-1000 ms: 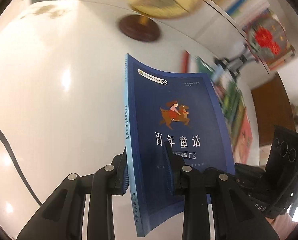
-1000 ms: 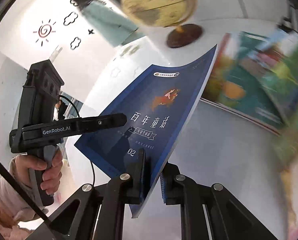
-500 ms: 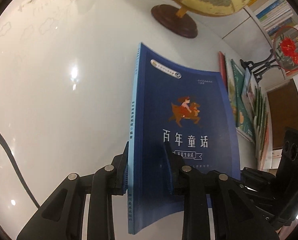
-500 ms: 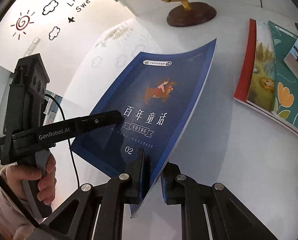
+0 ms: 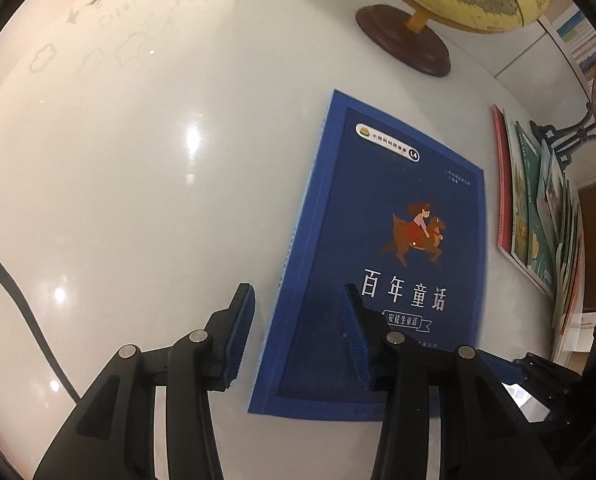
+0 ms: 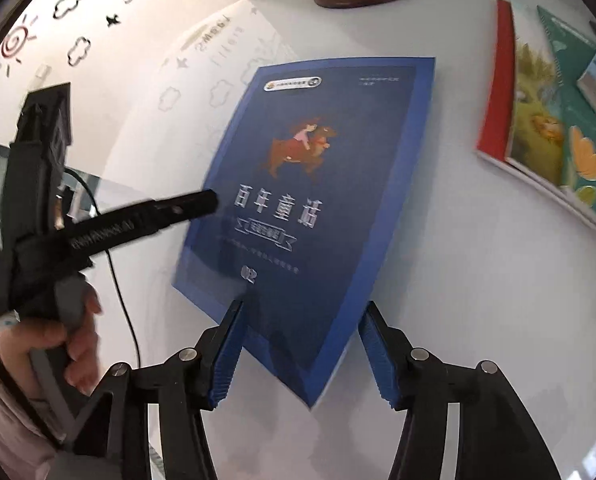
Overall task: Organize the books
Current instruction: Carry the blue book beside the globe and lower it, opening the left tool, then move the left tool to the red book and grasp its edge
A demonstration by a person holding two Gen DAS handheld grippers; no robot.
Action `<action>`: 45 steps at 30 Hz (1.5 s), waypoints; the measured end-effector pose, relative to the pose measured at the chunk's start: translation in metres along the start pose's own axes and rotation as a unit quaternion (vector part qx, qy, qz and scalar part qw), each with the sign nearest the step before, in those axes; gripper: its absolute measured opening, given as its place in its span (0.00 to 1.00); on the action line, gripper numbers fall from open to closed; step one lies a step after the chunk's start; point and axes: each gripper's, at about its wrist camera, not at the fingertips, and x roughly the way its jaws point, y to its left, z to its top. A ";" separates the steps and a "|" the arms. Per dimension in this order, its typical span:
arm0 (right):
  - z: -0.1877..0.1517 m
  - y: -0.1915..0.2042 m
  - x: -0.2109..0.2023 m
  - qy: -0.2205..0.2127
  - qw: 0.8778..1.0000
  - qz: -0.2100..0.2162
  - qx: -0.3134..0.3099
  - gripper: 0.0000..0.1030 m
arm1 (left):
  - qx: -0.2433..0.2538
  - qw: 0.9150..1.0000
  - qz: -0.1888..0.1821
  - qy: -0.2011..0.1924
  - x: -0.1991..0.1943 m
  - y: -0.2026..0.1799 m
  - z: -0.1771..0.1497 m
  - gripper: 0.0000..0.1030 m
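A dark blue paperback (image 5: pixel 386 248) with a child riding a brown animal on its cover lies flat on the white table (image 5: pixel 137 160). It also shows in the right wrist view (image 6: pixel 318 200). My left gripper (image 5: pixel 298 336) is open, its jaws spread over the book's near left edge. My right gripper (image 6: pixel 302 348) is open over the book's near corner. Neither holds the book. The left gripper's body (image 6: pixel 109 228) shows at the left of the right wrist view.
A globe on a brown wooden base (image 5: pixel 404 46) stands at the back of the table. Several picture books (image 5: pixel 538 216) lie fanned out at the right; they also show in the right wrist view (image 6: pixel 546 120). A black cable (image 5: pixel 13 300) runs at the left.
Both grippers held the blue book tilted above the table. The book now lies flat, and both grippers have opened and let it go.
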 end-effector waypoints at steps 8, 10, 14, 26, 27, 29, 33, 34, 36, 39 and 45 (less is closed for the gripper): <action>-0.021 -0.030 -0.082 -0.126 0.991 -0.049 0.005 0.54 | 0.043 0.998 -0.030 -0.036 -0.034 -0.048 0.013 0.51; -0.032 -0.042 -0.107 -0.170 0.983 -0.069 0.005 0.54 | 0.063 0.995 -0.054 -0.052 -0.043 -0.079 0.019 0.66; -0.061 -0.089 -0.158 -0.257 0.959 -0.106 0.053 0.57 | 0.120 0.984 -0.102 -0.083 -0.055 -0.148 0.019 0.75; -0.165 -0.251 -0.211 -0.321 0.879 -0.126 0.329 0.60 | 0.365 0.911 -0.190 -0.015 -0.005 -0.367 -0.059 0.75; -0.170 -0.254 -0.213 -0.319 0.878 -0.127 0.335 0.60 | 0.372 0.910 -0.185 -0.009 0.000 -0.375 -0.063 0.75; -0.175 -0.262 -0.214 -0.314 0.874 -0.129 0.347 0.60 | 0.379 0.909 -0.176 0.001 0.009 -0.386 -0.069 0.75; -0.173 -0.274 -0.210 -0.308 0.878 -0.129 0.344 0.60 | 0.385 0.906 -0.173 0.005 0.015 -0.398 -0.070 0.75; -0.173 -0.276 -0.209 -0.306 0.879 -0.129 0.343 0.60 | 0.384 0.907 -0.172 0.009 0.017 -0.399 -0.070 0.75; -0.175 -0.282 -0.209 -0.301 0.881 -0.122 0.344 0.60 | 0.378 0.910 -0.168 0.016 0.025 -0.404 -0.066 0.75; -0.177 -0.290 -0.205 -0.293 0.883 -0.108 0.350 0.60 | 0.360 0.917 -0.173 0.029 0.033 -0.402 -0.060 0.75; -0.171 -0.294 -0.198 -0.286 0.890 -0.090 0.342 0.66 | 0.345 0.917 -0.194 0.042 0.042 -0.401 -0.061 0.79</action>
